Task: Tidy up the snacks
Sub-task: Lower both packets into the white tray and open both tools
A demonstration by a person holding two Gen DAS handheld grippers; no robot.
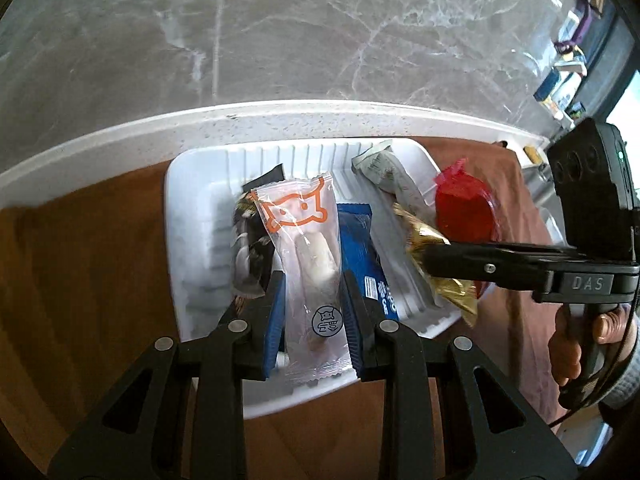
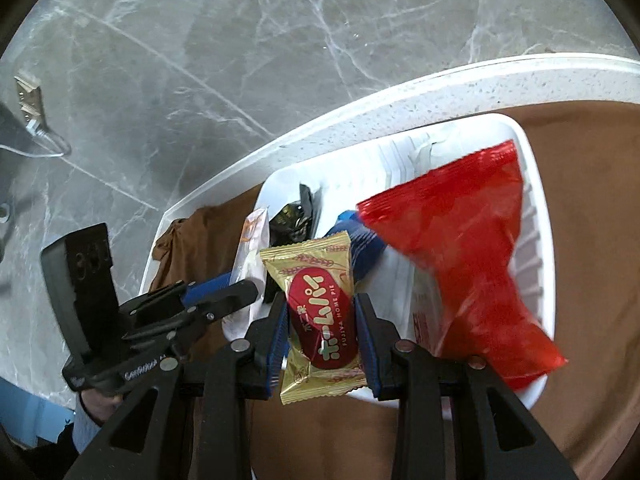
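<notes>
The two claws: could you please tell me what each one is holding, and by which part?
The left claw grips the clear orange-printed packet across its lower half; the right claw grips the gold pie packet across its middle.

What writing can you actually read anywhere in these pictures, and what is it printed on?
"FUJIYA HOME PIE": red oval on the gold packet held in the right claw.
"DAS": body of the right claw, seen from the left camera.
Clear packet in the left claw: orange cat drawing, round stamp unreadable.
Blue packet: white print too blurred.

A home, seemingly; grey marble floor [image 1: 280, 32], brown-clothed table [image 1: 80, 280], cluttered shelf [image 1: 568, 76].
</notes>
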